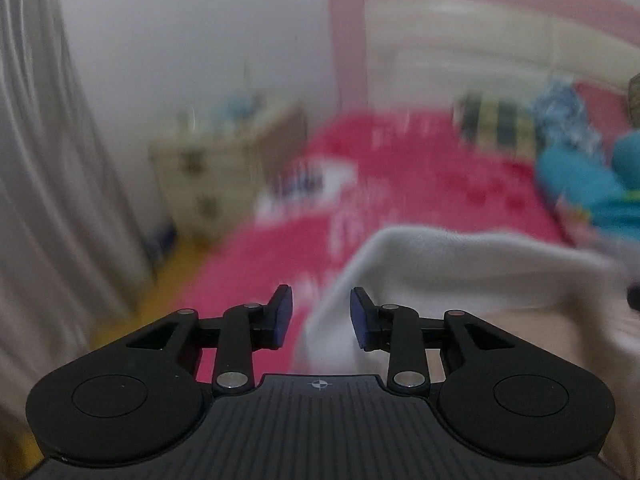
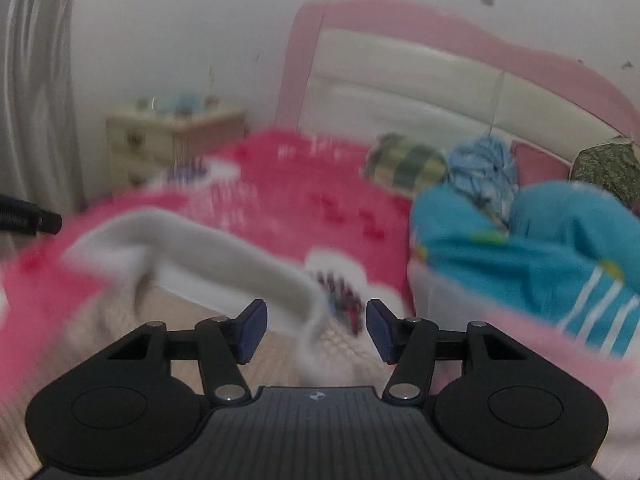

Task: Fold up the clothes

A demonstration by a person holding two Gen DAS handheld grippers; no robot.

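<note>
Both tongs are open and hold nothing: the left gripper (image 1: 321,317) a little, the right gripper (image 2: 316,331) wider. A blurry white-and-cream garment (image 2: 224,256) lies near the front edge of the red bed cover (image 1: 420,168), before both tongs.

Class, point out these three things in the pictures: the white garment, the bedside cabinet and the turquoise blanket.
white garment (image 2: 224,256): right wrist view, middle of its folded band.
bedside cabinet (image 2: 140,140): right wrist view, drawer front.
turquoise blanket (image 2: 532,248): right wrist view, plain middle.
</note>
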